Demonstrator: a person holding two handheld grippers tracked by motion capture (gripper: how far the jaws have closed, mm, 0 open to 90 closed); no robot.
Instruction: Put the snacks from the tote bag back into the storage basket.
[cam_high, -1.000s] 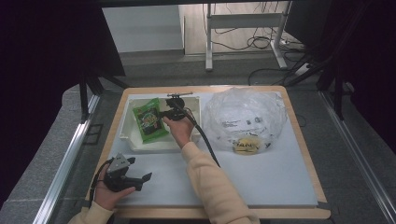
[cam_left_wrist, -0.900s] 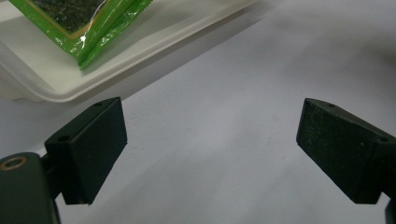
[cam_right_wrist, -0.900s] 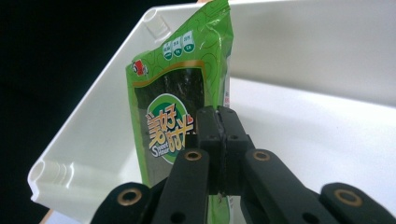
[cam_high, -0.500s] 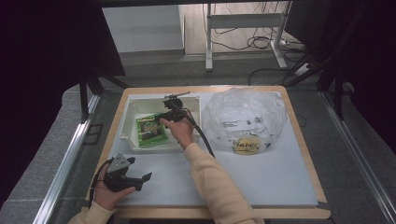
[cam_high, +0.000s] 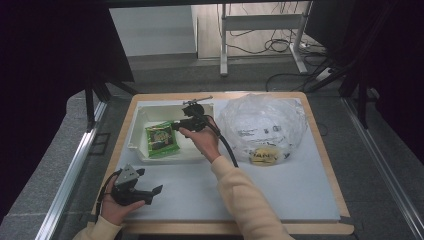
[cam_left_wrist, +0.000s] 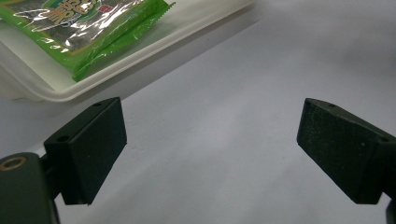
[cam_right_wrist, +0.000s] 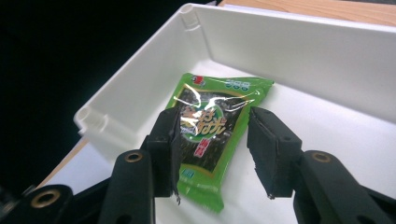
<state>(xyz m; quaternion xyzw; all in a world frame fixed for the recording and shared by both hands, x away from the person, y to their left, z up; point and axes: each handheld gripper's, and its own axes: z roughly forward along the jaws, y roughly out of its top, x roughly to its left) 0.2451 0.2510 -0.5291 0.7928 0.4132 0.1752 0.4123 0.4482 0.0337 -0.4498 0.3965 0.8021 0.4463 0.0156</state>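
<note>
Since a second ago, the green foil snack packet (cam_high: 162, 139) has shifted from the far-left part of the white plastic tray (cam_high: 136, 136) to lie flat nearer its middle, and the right tongs (cam_high: 176, 125) have drawn back a little above it.

Nearest the person, the left tongs (cam_high: 148, 190) rest low over the pale grey counter (cam_high: 280, 190) at its near-left corner, held in the left hand (cam_high: 114, 207). Their jaws are spread wide with nothing between them, which reads as waiting out of the way while the other hand works. From the left gripper view, the tray's near rim (cam_left_wrist: 140, 56) and a corner of the packet (cam_left_wrist: 88, 28) sit just beyond those jaws.

Farther in, the right hand (cam_high: 204, 142), in a cream sleeve, holds the right tongs over the tray. In the right gripper view the jaws stand apart on either side of the packet (cam_right_wrist: 212, 135), above it and not pinching it; this looks like a release, or possibly lining up for a grip.

Beyond to the right, a crumpled clear plastic bag (cam_high: 262, 125) lies on the counter with a yellow packet (cam_high: 264, 156) inside its near edge.
</note>
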